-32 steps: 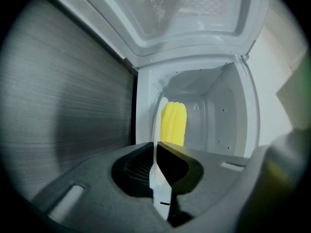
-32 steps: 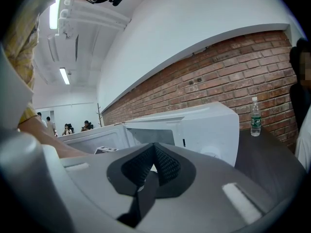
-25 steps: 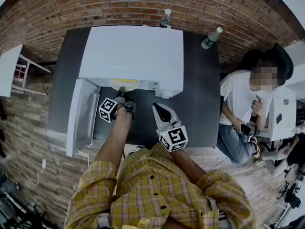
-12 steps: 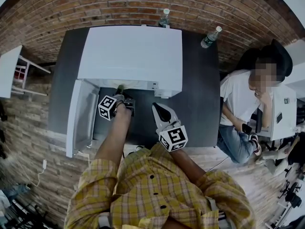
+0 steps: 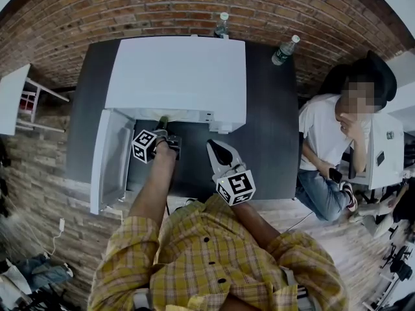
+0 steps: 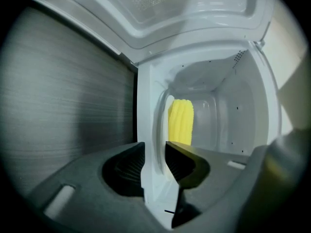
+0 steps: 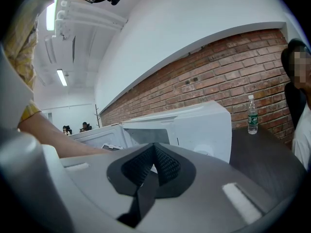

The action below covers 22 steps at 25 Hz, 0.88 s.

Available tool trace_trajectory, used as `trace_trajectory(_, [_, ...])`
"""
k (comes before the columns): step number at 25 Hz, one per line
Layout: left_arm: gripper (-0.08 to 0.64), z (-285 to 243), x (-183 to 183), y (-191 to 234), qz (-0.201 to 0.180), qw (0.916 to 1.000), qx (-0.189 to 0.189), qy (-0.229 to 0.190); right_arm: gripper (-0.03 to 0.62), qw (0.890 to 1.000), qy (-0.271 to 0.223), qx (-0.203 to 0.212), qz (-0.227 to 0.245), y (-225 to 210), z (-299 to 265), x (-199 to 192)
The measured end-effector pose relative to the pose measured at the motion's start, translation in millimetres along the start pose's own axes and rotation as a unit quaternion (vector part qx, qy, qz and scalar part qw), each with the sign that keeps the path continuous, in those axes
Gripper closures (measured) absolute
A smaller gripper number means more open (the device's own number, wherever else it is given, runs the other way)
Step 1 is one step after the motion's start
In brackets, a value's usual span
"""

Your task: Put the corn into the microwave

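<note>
The white microwave stands on the dark table with its door swung open to the left. My left gripper reaches into the mouth of the oven. In the left gripper view the yellow corn lies inside the cavity, beyond my left gripper. Its jaws are opening, and only the white oven frame shows through the gap between them. My right gripper hangs in front of the microwave. That right gripper is shut and holds nothing.
Two water bottles stand behind the microwave by the brick wall, and one bottle shows in the right gripper view. A person sits at the table's right end. A small white table stands at the far left.
A second ago the yellow corn showed at the oven's mouth by the left gripper; it is now out of the head view, inside. Both hands have stayed about where they were.
</note>
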<state>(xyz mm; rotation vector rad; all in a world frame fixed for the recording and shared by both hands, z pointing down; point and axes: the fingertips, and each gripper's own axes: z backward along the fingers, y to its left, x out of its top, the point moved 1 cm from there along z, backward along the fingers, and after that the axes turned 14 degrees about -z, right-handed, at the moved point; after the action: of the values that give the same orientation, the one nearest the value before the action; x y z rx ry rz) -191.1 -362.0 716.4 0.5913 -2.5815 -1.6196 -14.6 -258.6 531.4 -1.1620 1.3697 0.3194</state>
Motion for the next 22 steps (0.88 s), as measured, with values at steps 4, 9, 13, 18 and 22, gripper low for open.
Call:
trace_trajectory(4, [0.425, -1, -1, -1, 0.003, 1.0000, -0.006, 0.006, 0.588, 1.000, -0.001, 0.000, 0.000, 0, 1, 1])
trace_trajectory(9, [0.425, 5, -7, -7, 0.009, 0.9993, -0.030, 0.021, 0.588, 1.000, -0.004, 0.002, 0.003, 1, 3, 3])
trace_trajectory(13, [0.425, 18, -12, -14, 0.008, 0.9987, -0.046, 0.023, 0.588, 1.000, -0.007, 0.000, 0.006, 3, 7, 4])
trace_trajectory(18, [0.443, 35, -19, -22, 0.003, 0.9975, -0.066, 0.025, 0.588, 1.000, -0.012, 0.002, 0.011, 9, 13, 5])
trace_trajectory(22, [0.477, 52, -24, -30, -0.001, 0.9963, -0.082, 0.026, 0.588, 1.000, -0.016, 0.002, 0.014, 15, 21, 4])
